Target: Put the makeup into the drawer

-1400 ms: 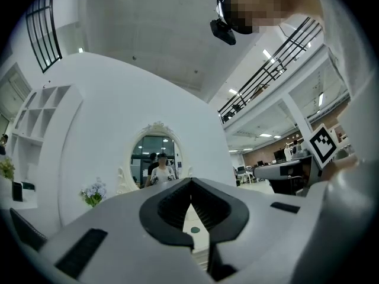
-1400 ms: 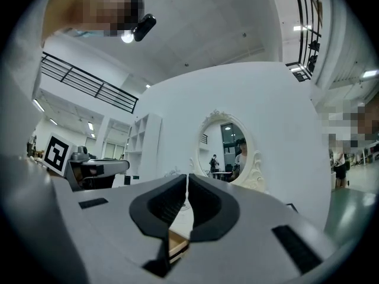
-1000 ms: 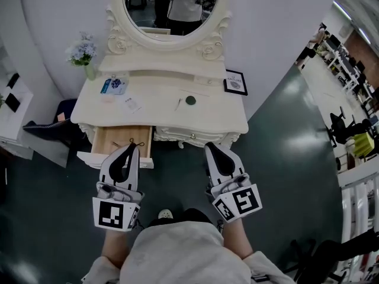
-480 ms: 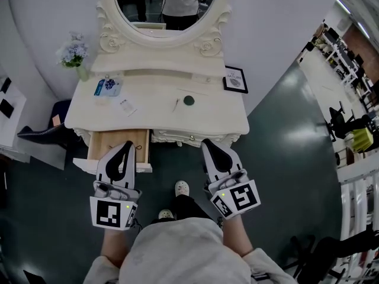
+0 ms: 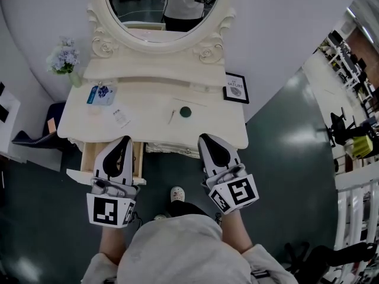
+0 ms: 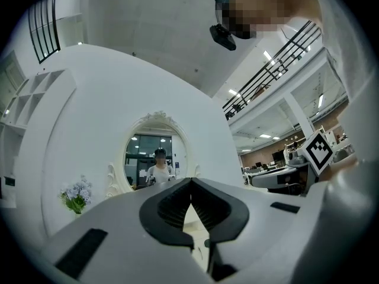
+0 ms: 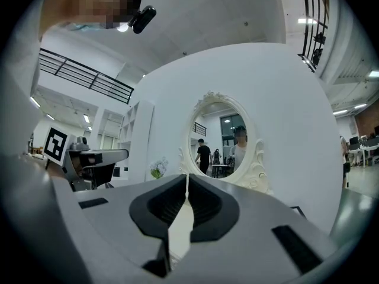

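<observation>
Pointing at the dressing table (image 5: 208, 118), the left gripper (image 5: 123, 140) hangs over its open drawer (image 5: 87, 157). The right gripper (image 5: 205, 138) is beside it. Both are closed and empty.

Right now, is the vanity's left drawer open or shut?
Open: the drawer juts out from the vanity front, wooden interior showing.

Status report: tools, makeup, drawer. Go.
Left tool and right tool shut, empty. Blue packet and round dark item untouched on vanity top. Drawer open beneath left tool; nothing blocking.
</observation>
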Demonstrator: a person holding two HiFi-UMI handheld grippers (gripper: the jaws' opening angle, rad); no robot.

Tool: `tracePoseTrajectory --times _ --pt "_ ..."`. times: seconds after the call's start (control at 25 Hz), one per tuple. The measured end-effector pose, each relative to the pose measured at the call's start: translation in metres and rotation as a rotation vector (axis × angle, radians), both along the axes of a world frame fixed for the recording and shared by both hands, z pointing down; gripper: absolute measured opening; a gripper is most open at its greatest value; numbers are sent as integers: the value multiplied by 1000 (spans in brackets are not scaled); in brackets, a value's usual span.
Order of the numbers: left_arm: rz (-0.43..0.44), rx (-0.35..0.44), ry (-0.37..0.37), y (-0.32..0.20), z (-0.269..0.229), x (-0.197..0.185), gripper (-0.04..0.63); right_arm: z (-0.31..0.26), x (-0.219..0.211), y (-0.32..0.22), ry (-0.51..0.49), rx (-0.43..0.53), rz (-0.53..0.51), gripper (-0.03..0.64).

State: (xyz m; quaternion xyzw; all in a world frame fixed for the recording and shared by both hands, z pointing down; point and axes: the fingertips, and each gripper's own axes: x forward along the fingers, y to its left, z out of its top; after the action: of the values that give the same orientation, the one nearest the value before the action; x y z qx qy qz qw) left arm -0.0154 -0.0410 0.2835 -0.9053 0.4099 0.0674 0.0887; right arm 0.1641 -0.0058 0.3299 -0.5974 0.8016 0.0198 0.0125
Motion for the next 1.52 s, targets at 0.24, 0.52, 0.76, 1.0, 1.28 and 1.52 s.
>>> tracePoseTrajectory --times 0.24,0.52,0.76,1.0,1.28,1.52 --pt "-18 0 -8 -27 -1 25 14 5 23 -37 0 -21 -34 25" --pt "-58 4 -16 -53 -4 49 14 23 45 -82 2 -92 -89 26" --pt "-107 5 -16 -72 -3 65 14 56 61 -120 49 -198 -146 26" --pt "-120 -39 -76 -82 16 76 14 100 75 -158 86 -324 -178 26" --pt "-111 -58 -109 -93 25 78 14 165 79 -195 120 -518 -220 28" --pt "-124 -74 -105 -105 27 73 15 230 80 -212 167 -689 -234 32"
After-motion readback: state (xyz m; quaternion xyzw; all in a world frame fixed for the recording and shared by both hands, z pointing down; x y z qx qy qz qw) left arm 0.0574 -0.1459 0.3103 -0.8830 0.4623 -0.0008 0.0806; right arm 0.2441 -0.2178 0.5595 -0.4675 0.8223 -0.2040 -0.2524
